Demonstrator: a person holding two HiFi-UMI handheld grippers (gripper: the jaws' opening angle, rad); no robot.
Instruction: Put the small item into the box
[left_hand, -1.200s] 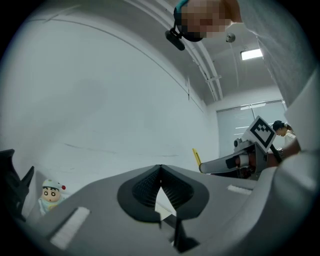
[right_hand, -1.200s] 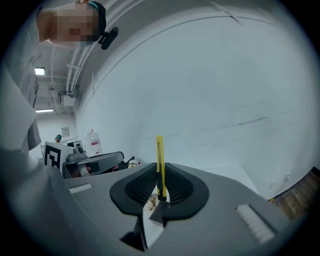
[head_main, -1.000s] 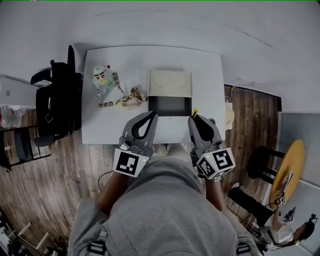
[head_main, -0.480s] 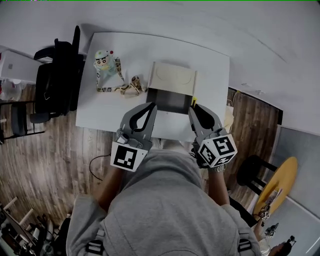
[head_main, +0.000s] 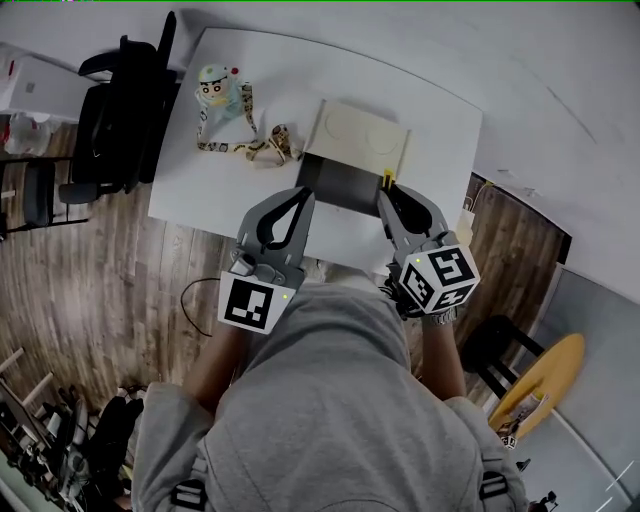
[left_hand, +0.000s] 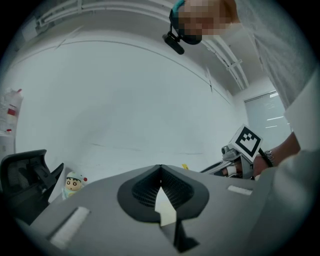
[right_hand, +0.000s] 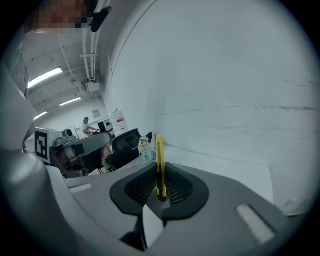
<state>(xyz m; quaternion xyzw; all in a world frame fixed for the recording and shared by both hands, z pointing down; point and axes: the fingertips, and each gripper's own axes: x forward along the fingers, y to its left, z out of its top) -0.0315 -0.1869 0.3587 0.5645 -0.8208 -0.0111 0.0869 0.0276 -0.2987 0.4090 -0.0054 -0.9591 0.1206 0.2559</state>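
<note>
Right gripper (right_hand: 160, 172) pinches the slim yellow plastic item (right_hand: 159, 157) at the open pale cardboard box (head_main: 345, 190)'s 3 o'clock rim, not yet dropped in (left gripper (left_hand: 160, 172) pressed together, empty).

One box (head_main: 365, 150), one figurine (head_main: 215, 92), one yellow cutter (right_hand: 159, 165).

yellow item (head_main: 387, 178) mostly buried in right gripper (head_main: 390, 197) at 1 o'clock, box (head_main: 340, 186) near corner behind it, person's torso (head_main: 330, 420) cut off at 6 o'clock
</note>
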